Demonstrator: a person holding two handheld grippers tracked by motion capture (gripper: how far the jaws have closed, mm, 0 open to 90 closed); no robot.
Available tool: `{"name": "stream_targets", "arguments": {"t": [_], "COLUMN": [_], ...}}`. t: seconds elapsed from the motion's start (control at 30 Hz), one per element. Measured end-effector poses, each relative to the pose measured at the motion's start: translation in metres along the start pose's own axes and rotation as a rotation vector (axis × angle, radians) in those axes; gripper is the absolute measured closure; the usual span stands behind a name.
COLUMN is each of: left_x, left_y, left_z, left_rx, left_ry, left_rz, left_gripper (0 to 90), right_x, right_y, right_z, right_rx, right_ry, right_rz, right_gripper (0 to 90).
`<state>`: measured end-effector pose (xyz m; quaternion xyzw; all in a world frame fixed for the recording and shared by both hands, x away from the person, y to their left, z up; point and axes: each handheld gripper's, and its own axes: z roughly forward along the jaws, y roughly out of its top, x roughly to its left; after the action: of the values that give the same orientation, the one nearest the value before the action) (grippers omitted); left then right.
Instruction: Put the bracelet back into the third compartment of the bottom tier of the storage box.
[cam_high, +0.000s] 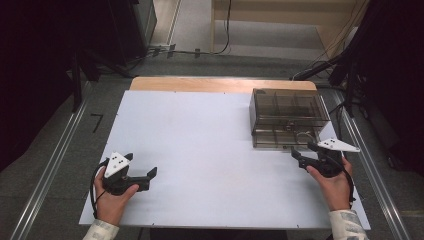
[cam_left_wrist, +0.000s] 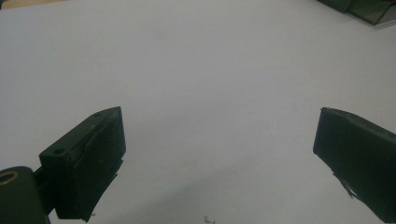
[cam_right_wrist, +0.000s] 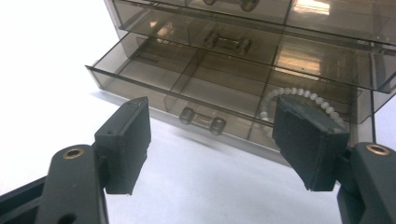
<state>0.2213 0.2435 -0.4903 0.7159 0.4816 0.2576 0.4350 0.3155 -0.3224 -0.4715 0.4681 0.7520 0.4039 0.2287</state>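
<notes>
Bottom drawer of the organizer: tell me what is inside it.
The open bottom drawer holds a white bead bracelet in its right compartment; the other compartments look bare. The right gripper covers part of the bracelet.

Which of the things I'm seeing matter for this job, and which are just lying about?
In the job:
drawer box
open bottom drawer
drawer handle
bead bracelet in that drawer
right tool, open, facing the handle

Lying about:
left tool, open over bare table
floor cables

High view overlooks the table (cam_high: 200, 150); gripper views skim it closely
</notes>
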Motion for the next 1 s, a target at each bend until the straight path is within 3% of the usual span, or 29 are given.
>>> {"name": "stream_targets", "arguments": {"t": [0.47, 1.0], "left_x": [0.0, 0.0], "left_y": [0.0, 0.0], "left_z": [0.0, -0.001], "left_rx": [0.0, -0.001], "left_ry": [0.0, 0.0], "left_rz": [0.001, -0.001], "left_gripper": [2.9, 2.9], "right_x": [0.005, 0.001], "right_y": [-0.005, -0.013], "right_z": [-0.007, -0.018], "right_rx": [0.004, 0.017], "right_ry": [0.016, -0.017], "right_rz": [-0.013, -0.003], "right_gripper": [26.2, 26.2]}}
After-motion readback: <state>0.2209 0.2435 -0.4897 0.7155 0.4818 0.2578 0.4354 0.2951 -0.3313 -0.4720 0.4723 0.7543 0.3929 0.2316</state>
